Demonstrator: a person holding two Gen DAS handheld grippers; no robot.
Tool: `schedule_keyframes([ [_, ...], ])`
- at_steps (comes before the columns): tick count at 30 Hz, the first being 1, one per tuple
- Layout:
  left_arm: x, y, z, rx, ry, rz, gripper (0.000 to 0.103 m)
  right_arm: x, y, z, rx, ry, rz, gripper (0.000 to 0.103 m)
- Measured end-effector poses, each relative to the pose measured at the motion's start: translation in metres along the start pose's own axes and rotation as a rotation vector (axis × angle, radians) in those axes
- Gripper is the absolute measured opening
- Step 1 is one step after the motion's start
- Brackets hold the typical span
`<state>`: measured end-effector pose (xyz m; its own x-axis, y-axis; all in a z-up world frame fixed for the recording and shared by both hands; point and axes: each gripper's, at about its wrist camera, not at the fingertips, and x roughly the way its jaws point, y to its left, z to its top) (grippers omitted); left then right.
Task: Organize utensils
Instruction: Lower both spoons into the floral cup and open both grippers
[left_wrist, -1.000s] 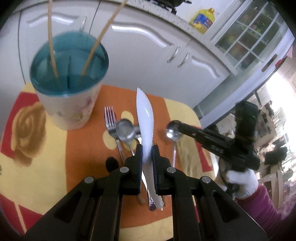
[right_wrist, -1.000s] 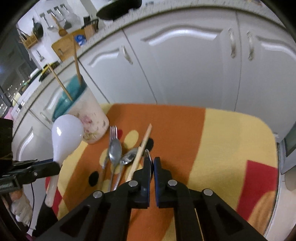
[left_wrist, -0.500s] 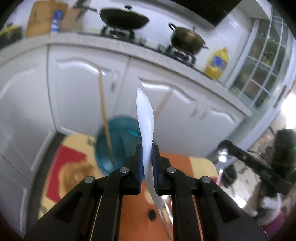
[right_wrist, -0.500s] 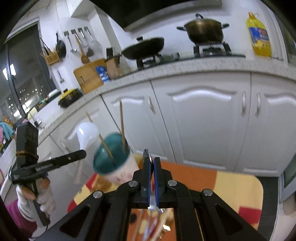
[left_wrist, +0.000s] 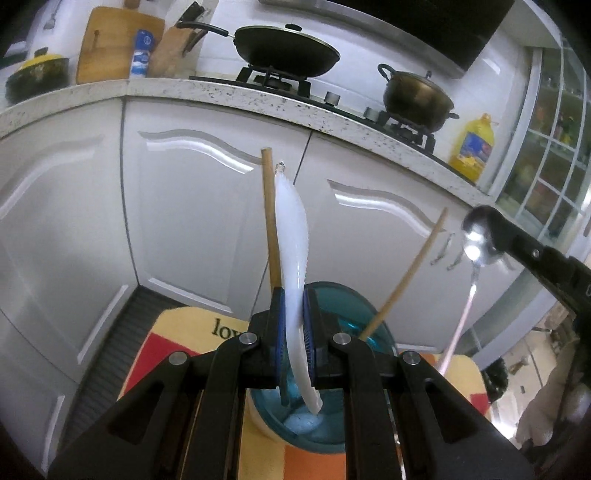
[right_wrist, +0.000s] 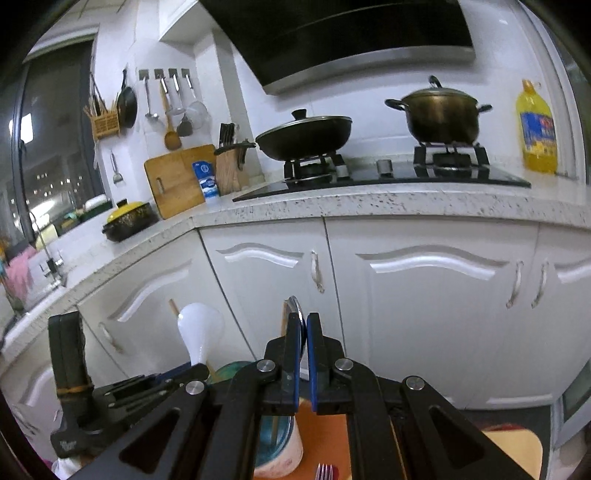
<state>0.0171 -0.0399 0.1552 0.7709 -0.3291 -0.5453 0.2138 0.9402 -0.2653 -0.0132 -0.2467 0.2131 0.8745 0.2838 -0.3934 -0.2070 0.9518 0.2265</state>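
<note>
My left gripper (left_wrist: 293, 325) is shut on a white plastic serving spoon (left_wrist: 291, 236), held upright with its handle end down inside the teal-lined utensil cup (left_wrist: 332, 424). Two wooden chopsticks (left_wrist: 271, 221) stand in that cup. My right gripper (right_wrist: 303, 354) is shut on a metal spoon (right_wrist: 295, 314), seen edge-on; it shows in the left wrist view (left_wrist: 480, 240), bowl up, to the right of the cup. The left gripper with the white spoon (right_wrist: 201, 328) shows in the right wrist view. The cup (right_wrist: 275, 443) stands on the orange and yellow mat (right_wrist: 325, 439).
A fork (right_wrist: 325, 472) lies on the mat below my right gripper. White cabinet doors (left_wrist: 207, 229) stand behind the mat. Above them a speckled counter (right_wrist: 369, 203) carries a stove, a wok, a pot and a yellow oil bottle (right_wrist: 537, 133).
Both grippers have tilted up from the mat and risen. The left one has brought the white spoon over the cup, handle end inside. The right one has lifted the metal spoon beside the cup.
</note>
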Motion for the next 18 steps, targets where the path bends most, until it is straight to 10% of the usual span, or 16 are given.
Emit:
schedule_keyframes([
  [18,0.013,0.003,-0.020,0.068,-0.047,-0.033,0.008,0.041,0.024,-0.006,-0.167,-0.088,-0.089,0.003],
])
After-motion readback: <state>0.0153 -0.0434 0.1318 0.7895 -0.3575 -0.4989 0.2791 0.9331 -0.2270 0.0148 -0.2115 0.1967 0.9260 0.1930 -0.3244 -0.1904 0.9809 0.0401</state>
